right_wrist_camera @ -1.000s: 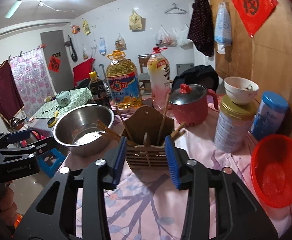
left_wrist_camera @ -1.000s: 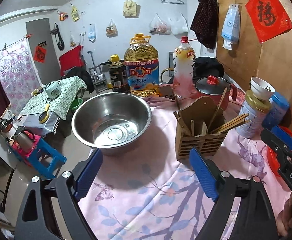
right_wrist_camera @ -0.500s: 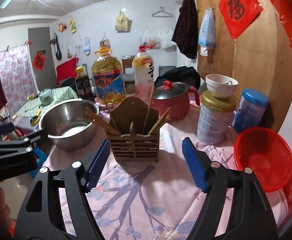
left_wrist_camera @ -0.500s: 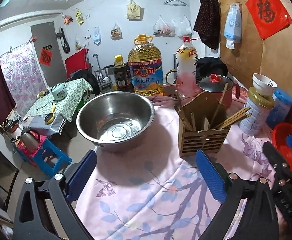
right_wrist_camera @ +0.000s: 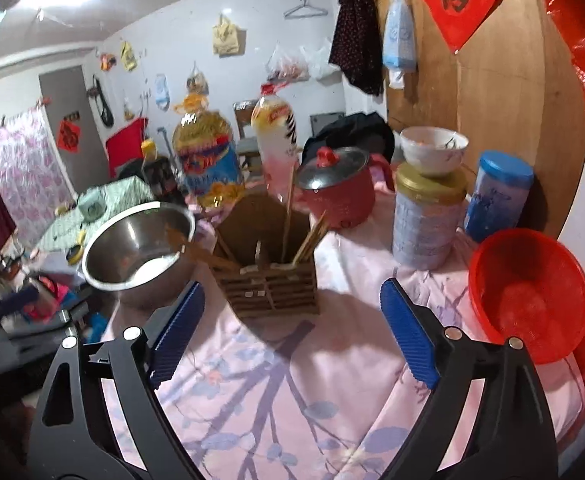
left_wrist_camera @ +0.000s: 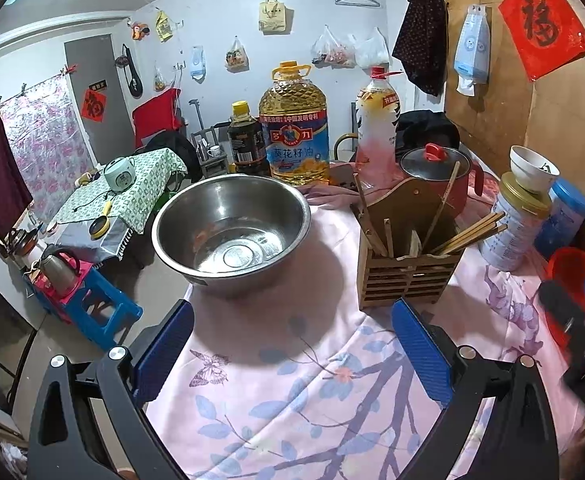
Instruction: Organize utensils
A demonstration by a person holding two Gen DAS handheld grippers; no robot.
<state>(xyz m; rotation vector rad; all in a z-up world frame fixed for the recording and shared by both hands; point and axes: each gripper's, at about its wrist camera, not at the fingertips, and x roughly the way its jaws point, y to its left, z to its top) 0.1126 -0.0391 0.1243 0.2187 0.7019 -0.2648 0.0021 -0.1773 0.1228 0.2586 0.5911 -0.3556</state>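
Looking down the left wrist cam first: the left gripper (left_wrist_camera: pixel 292 350) is hovering over the pink floral cloth (left_wrist_camera: pixel 292 400) with its blue pads spread wide and nothing between them. The wooden holder (left_wrist_camera: pixel 406 276) is sitting on the cloth just past the right pad, with chopsticks (left_wrist_camera: pixel 472 234) poking out at all angles, a bunch leaning right. A steel bowl (left_wrist_camera: pixel 232 232) is standing just left of the holder, and an oil jug (left_wrist_camera: pixel 294 128) and a red pot (left_wrist_camera: pixel 438 176) are lined up behind. The right gripper (left_wrist_camera: pixel 580 332) is showing up blurry at the right edge, in front of a red basket (left_wrist_camera: pixel 568 264). Switching to the right wrist cam: the right gripper (right_wrist_camera: pixel 292 334) is also gaping wide and carrying nothing, pointing at the holder (right_wrist_camera: pixel 270 280), which is sitting just ahead between the pads' line, apart from both. The chopsticks (right_wrist_camera: pixel 312 238) are standing in it, the bowl (right_wrist_camera: pixel 138 248) is on its left, and a tin (right_wrist_camera: pixel 428 220) with a white bowl (right_wrist_camera: pixel 432 150) on top is off to the right, near the basket (right_wrist_camera: pixel 528 296).
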